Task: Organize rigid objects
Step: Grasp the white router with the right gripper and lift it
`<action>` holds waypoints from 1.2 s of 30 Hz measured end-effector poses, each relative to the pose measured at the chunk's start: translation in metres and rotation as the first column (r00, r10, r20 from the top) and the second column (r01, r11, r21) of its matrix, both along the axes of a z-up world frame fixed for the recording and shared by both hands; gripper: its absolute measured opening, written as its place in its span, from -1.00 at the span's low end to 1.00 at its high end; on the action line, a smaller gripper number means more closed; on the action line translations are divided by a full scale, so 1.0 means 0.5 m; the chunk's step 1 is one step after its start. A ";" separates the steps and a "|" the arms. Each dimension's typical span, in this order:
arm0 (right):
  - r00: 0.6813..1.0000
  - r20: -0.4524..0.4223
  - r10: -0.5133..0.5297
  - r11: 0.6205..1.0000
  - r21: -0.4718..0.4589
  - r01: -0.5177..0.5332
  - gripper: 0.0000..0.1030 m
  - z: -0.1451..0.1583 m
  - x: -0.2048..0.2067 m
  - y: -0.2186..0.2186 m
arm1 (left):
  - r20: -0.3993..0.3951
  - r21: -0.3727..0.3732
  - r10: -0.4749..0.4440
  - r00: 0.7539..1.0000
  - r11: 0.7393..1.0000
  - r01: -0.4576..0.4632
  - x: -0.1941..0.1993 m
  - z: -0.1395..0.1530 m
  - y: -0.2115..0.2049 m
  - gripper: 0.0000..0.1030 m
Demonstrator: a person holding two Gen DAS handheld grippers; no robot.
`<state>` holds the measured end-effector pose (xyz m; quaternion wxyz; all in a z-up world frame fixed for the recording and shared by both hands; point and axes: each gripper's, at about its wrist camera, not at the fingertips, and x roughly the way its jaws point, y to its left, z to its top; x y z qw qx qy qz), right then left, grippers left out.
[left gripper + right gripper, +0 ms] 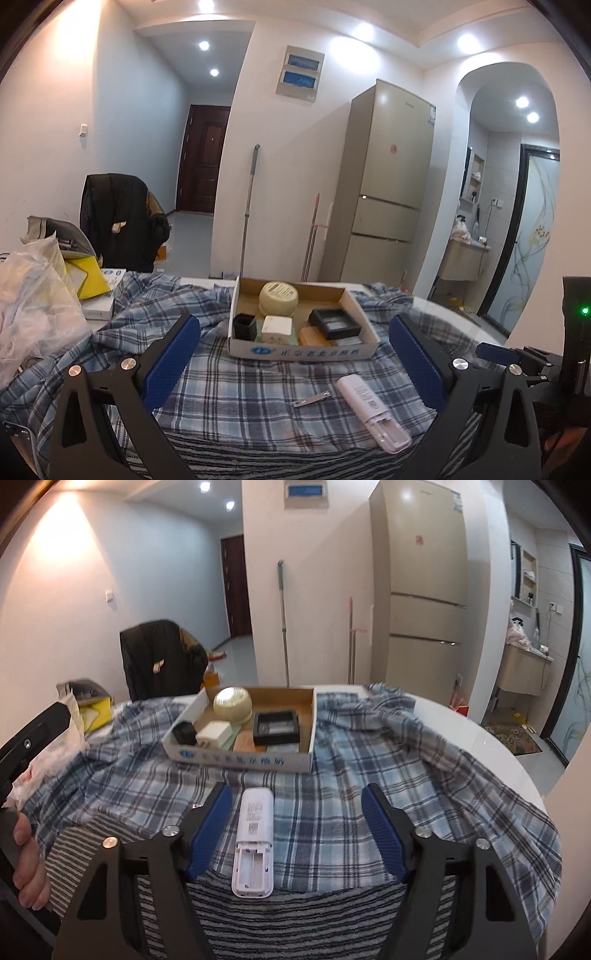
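Most of the sorting looks done from where I sit: the cardboard box [312,716] at twelve o'clock on the counter already holds a round cream tin [232,704], a small black cube [184,733], a white plug [214,734], a tan block [244,744] and a black square tray [276,726]. Two things are left out on the plaid cloth [369,775]. The white remote [254,838], its battery cover off, lies between the pads of my right gripper [297,832], closer to the nine o'clock pad; the jaws stand partly open and I see no contact yet, so nothing is held. In the left view, a small metal clip [311,398] lies just at nine o'clock of that remote. My left gripper [295,363] is wide open and empty, facing the box. I judge the remote goes in next, then the clip.
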<state>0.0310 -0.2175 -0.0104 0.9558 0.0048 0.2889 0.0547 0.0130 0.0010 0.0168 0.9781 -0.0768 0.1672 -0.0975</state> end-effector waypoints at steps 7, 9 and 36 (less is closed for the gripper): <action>0.992 -0.100 0.073 0.997 0.021 -0.071 0.28 -0.055 0.068 0.048 | -0.100 0.028 0.016 0.995 1.000 -0.013 0.049 -0.075 -0.003 1.00; 0.987 -0.136 0.081 0.996 0.032 -0.078 0.21 -0.076 0.086 0.055 | -0.155 0.092 0.048 0.987 0.995 -0.034 0.067 -0.103 -0.015 1.00; 0.939 -0.335 0.075 0.996 -0.009 -0.083 -0.24 -0.152 0.106 0.058 | -0.319 0.072 0.025 0.947 0.997 -0.002 0.112 -0.164 -0.005 1.00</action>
